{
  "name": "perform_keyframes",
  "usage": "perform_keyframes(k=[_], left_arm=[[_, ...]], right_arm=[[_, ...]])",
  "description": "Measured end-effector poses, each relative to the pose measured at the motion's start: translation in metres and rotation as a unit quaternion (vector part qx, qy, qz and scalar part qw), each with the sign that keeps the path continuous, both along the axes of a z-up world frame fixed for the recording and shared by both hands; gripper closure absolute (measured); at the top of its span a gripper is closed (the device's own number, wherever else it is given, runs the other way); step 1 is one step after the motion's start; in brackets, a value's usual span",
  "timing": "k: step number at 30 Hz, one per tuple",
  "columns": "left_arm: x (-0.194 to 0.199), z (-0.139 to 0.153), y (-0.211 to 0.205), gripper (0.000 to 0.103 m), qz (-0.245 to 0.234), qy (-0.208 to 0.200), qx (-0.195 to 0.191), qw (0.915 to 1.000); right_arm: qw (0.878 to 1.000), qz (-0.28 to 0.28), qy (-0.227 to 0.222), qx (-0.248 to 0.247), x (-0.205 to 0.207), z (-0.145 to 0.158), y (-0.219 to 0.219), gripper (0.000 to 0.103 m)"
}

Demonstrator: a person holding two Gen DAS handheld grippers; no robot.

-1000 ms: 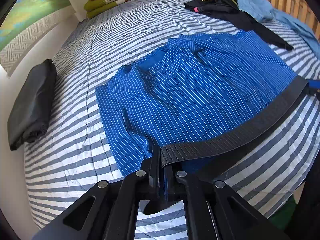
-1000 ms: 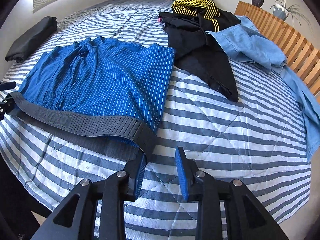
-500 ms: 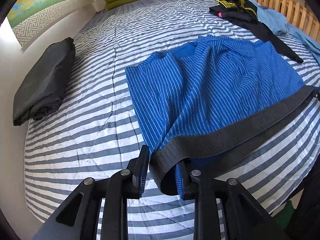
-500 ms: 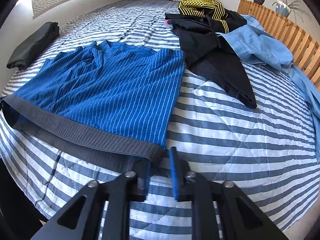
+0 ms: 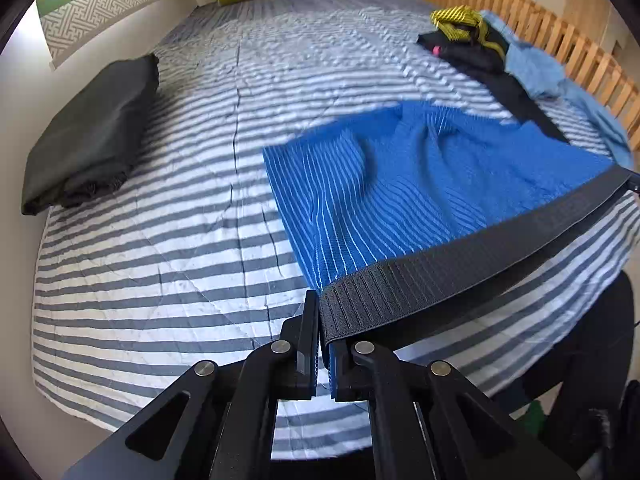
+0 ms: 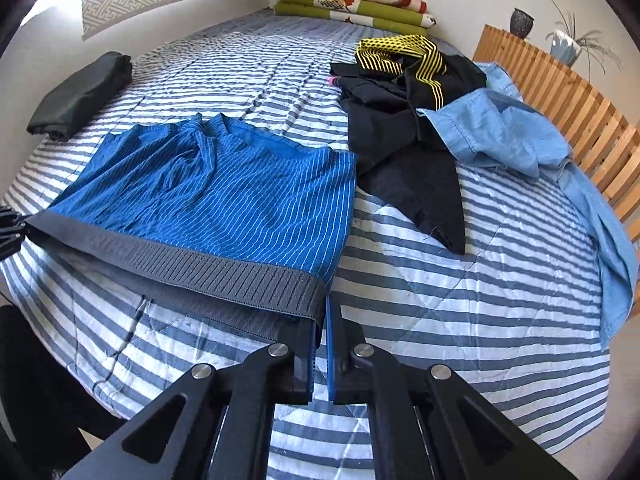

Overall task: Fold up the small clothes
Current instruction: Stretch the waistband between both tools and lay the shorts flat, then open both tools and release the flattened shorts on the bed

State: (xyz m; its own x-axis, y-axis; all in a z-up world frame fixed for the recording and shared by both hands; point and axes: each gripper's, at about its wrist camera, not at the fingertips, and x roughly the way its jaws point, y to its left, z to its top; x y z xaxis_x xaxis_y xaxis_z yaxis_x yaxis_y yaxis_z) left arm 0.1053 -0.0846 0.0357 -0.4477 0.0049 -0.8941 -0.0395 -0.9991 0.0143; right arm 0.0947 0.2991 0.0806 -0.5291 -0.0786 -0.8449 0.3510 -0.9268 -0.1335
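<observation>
Blue pinstriped shorts [image 5: 400,184] [image 6: 224,192] with a dark grey waistband [image 5: 460,256] [image 6: 200,264] lie spread on the striped bed cover [image 5: 160,260]. My left gripper [image 5: 321,344] pinches the waistband's left end, its jaws closing tight on the fabric. At the band's right end my right gripper [image 6: 320,340] clamps the corner, its jaws closing as well. The waistband hangs stretched between the two, raised a little off the bed, while the legs rest on the cover. Each gripper shows at the edge of the other's view.
A folded black garment [image 5: 88,136] lies at the bed's left edge. On the far right is a heap of black and yellow clothes [image 6: 400,92] and a light blue denim shirt [image 6: 500,136], beside a wooden slatted rail [image 6: 560,108]. Folded green blankets [image 6: 352,4] sit at the far end.
The left jaws opened, then shut again on the waistband's end. The right jaws closed on the other end. Both hands rose, lifting and stretching the band.
</observation>
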Motion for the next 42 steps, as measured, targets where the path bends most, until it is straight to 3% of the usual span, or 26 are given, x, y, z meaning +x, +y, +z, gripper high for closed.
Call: perform_keyframes(k=[3, 5, 8, 11, 14, 16, 19, 22, 27, 30, 33, 35, 37, 38, 39, 41, 42], left_arm=[[0.001, 0.046, -0.005, 0.1, -0.01, 0.027, 0.019, 0.9994], [-0.021, 0.062, -0.009, 0.1, -0.006, 0.028, 0.015, 0.9995], [-0.088, 0.087, -0.02, 0.1, 0.012, 0.022, 0.003, 0.9997], [-0.139, 0.144, -0.03, 0.1, 0.046, 0.069, 0.008, 0.9965], [-0.148, 0.204, -0.033, 0.1, 0.05, 0.124, 0.008, 0.991], [-0.139, 0.219, -0.033, 0.1, 0.036, 0.134, -0.001, 0.9903], [-0.119, 0.191, -0.031, 0.1, 0.026, 0.098, -0.016, 0.9948], [-0.092, 0.12, -0.032, 0.1, 0.021, 0.03, -0.02, 0.9991], [-0.056, -0.016, -0.038, 0.1, 0.032, -0.081, 0.003, 0.9962], [-0.034, -0.064, -0.037, 0.099, 0.035, -0.117, 0.012, 0.9925], [-0.021, -0.065, -0.032, 0.096, 0.024, -0.097, -0.003, 0.995], [-0.018, -0.061, -0.03, 0.083, 0.016, -0.098, -0.009, 0.995], [-0.012, -0.058, -0.027, 0.04, 0.009, -0.103, -0.034, 0.9941], [-0.008, -0.056, -0.026, 0.033, 0.002, -0.105, -0.039, 0.9937], [-0.001, -0.054, -0.022, 0.03, -0.004, -0.103, -0.043, 0.9937], [0.01, -0.048, -0.021, 0.03, -0.013, -0.106, -0.046, 0.9933], [0.016, -0.042, -0.024, 0.031, -0.013, -0.101, -0.032, 0.9943]], right_arm=[[0.999, 0.016, 0.039, -0.006, 0.012, 0.049, 0.008, 0.1], [0.998, 0.02, 0.057, -0.004, 0.007, 0.072, 0.01, 0.1], [0.999, 0.024, 0.047, 0.011, -0.032, 0.085, 0.002, 0.101], [0.997, 0.005, 0.068, 0.043, -0.091, 0.108, -0.012, 0.101], [0.994, -0.025, 0.108, 0.022, -0.123, 0.161, -0.012, 0.101], [0.991, -0.025, 0.132, 0.006, -0.12, 0.194, -0.007, 0.101], [0.99, 0.005, 0.138, 0.005, -0.096, 0.205, -0.003, 0.101], [0.996, 0.039, 0.084, 0.001, -0.066, 0.17, -0.005, 0.101], [0.997, 0.074, -0.002, 0.035, -0.009, 0.052, -0.019, 0.101], [0.994, 0.078, -0.062, 0.043, 0.013, -0.02, -0.025, 0.101], [0.99, 0.082, -0.089, 0.07, 0.028, -0.067, -0.032, 0.101], [0.989, 0.091, -0.074, 0.088, 0.036, -0.075, -0.033, 0.1], [0.989, 0.096, -0.078, 0.086, 0.035, -0.071, -0.033, 0.099], [0.988, 0.1, -0.084, 0.081, 0.033, -0.068, -0.032, 0.094], [0.988, 0.103, -0.087, 0.075, 0.033, -0.065, -0.029, 0.092], [0.988, 0.108, -0.088, 0.066, 0.038, -0.06, -0.023, 0.076], [0.988, 0.114, -0.088, 0.063, 0.041, -0.057, -0.019, 0.074]])
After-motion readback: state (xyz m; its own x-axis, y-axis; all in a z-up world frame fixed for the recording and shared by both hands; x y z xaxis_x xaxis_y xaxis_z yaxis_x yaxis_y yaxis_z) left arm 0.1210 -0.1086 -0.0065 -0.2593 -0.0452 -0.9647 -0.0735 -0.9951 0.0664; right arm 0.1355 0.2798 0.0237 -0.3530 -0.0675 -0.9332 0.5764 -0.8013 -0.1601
